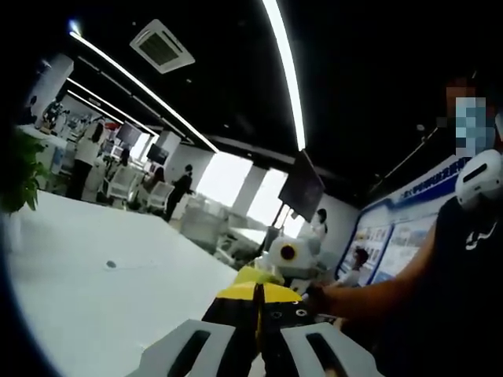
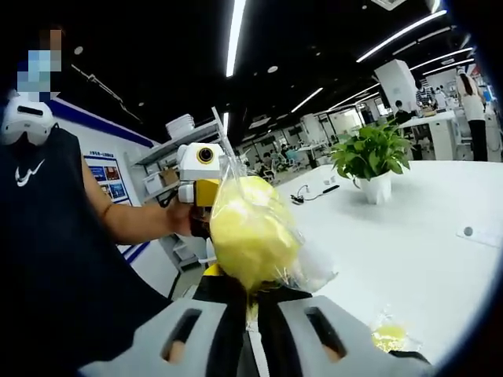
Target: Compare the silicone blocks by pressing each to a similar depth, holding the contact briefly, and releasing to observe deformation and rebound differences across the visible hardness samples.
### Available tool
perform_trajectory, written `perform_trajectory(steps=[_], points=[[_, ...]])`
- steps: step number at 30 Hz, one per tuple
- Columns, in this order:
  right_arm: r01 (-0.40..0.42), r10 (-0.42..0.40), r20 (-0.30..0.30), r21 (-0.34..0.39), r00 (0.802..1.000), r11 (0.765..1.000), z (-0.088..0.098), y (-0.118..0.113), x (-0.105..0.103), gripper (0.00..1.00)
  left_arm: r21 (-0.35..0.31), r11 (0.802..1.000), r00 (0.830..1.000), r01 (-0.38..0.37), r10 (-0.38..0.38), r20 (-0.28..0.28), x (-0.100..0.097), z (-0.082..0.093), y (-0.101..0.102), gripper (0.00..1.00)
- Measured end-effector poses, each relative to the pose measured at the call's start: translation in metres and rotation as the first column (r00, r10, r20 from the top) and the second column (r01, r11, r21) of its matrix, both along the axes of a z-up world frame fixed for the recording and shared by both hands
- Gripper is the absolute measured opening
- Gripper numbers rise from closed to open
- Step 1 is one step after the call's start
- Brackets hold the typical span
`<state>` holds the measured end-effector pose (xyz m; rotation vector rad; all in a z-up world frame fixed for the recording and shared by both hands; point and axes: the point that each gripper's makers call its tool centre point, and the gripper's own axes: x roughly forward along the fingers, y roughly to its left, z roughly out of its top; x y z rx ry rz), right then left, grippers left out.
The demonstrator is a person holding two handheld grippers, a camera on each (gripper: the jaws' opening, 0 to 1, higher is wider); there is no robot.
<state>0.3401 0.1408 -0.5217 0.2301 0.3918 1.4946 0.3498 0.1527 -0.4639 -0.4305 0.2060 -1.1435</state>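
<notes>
My right gripper (image 2: 250, 305) is shut on the lower edge of a clear plastic bag (image 2: 302, 263) that holds a soft yellow silicone block (image 2: 247, 232), lifted above the white table (image 2: 409, 236). A second small bagged yellow piece (image 2: 389, 336) lies on the table near the right jaw. In the right gripper view the left gripper (image 2: 200, 177) sits behind the bag in a person's hand. My left gripper (image 1: 258, 305) has its jaws together with nothing visible between them. Just beyond them are a pale yellow patch of the block (image 1: 251, 275) and the right gripper (image 1: 292, 255).
A potted green plant (image 2: 373, 157) in a white pot stands farther along the table, with a cable (image 2: 314, 192) beside it. The person's bare arm (image 1: 369, 294) and dark shirt (image 2: 55, 259) are close by. Another plant (image 1: 20, 173) is at the table's left edge.
</notes>
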Motion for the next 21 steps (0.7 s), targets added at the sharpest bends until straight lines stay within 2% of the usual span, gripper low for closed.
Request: perform_trajectory(steps=[6,7,8,9,10,11,21], points=[[0.002,-0.001,-0.012,0.012,1.000,1.000,0.002,0.001,0.000,0.01,-0.002,1.000,1.000,-0.012,0.012,0.004,0.002,0.002,0.002,0.00],[0.008,-0.008,0.015,0.011,1.000,1.000,0.002,0.002,0.001,0.02,-0.003,1.000,1.000,-0.013,0.013,0.002,0.002,0.002,0.002,0.00],[0.050,-0.051,0.069,0.005,0.996,0.999,0.002,0.001,0.008,0.03,-0.001,1.000,1.000,-0.018,0.018,0.008,0.003,0.002,0.002,0.00],[0.035,-0.035,0.034,0.005,0.999,0.999,0.002,0.002,0.004,0.03,-0.001,1.000,1.000,-0.017,0.017,0.006,0.003,0.002,0.003,0.00],[0.029,-0.029,0.002,0.007,1.000,1.000,0.003,0.002,0.003,0.04,-0.012,1.000,1.000,-0.014,0.013,-0.020,0.004,0.003,0.003,0.00],[0.028,-0.028,-0.004,0.018,1.000,0.999,0.004,0.003,0.003,0.05,-0.022,1.000,1.000,-0.011,0.011,-0.021,0.005,0.004,0.005,0.00],[0.045,-0.046,0.016,0.061,0.999,0.997,0.009,0.005,0.005,0.09,-0.042,0.999,1.000,-0.012,0.012,-0.002,0.003,0.010,0.004,0.00]])
